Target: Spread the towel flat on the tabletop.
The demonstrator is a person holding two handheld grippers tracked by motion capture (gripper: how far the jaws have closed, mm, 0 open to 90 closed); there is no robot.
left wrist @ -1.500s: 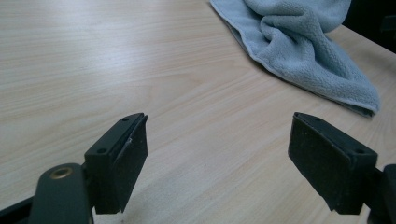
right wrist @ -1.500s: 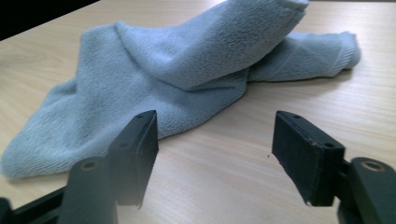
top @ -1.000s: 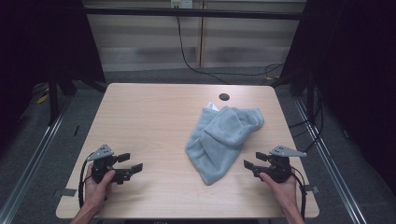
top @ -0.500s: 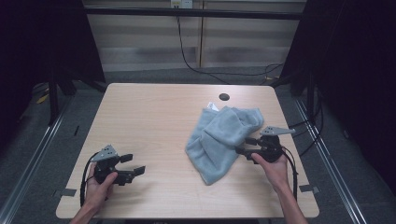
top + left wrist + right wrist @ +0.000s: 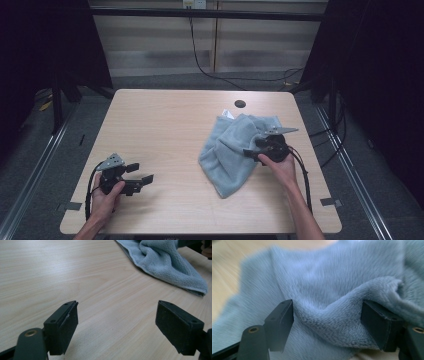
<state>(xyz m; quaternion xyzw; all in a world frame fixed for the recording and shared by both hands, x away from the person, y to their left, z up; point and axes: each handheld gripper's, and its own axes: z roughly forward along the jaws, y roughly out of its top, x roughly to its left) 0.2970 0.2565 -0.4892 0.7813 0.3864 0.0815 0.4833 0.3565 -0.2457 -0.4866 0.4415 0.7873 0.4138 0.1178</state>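
A: Towel [image 5: 235,150] is lying crumpled on the right half of the counter [image 5: 165,125], a blue-grey fleecy cloth bunched into folds, with a small white tag [image 5: 227,114] peeking out at its far edge.

B: Where is the right hand-held gripper [image 5: 249,153] sitting?

A: It is resting right at the towel's right side, the person's right hand [image 5: 280,165] wrapping it from behind. In the right gripper view its jaws are standing spread, with a raised fold of the towel [image 5: 342,322] lying between them. The fold is touching the right pad and coming close to the left one, but nothing is being pinched.

B: And the left hand-held gripper [image 5: 140,173]?

A: It is lying low over the near left part of the counter, well apart from the towel, with the left hand [image 5: 105,197] holding it. Its jaws are spread wide too; in the left gripper view bare wood [image 5: 100,290] is showing between them, and the towel's near edge [image 5: 172,265] is lying farther off, at the upper right.

B: Anything else on the counter?

A: A dark round hole [image 5: 240,104] is sitting near the far edge, just beyond the towel. Cables are trailing from both grippers toward the near edge.
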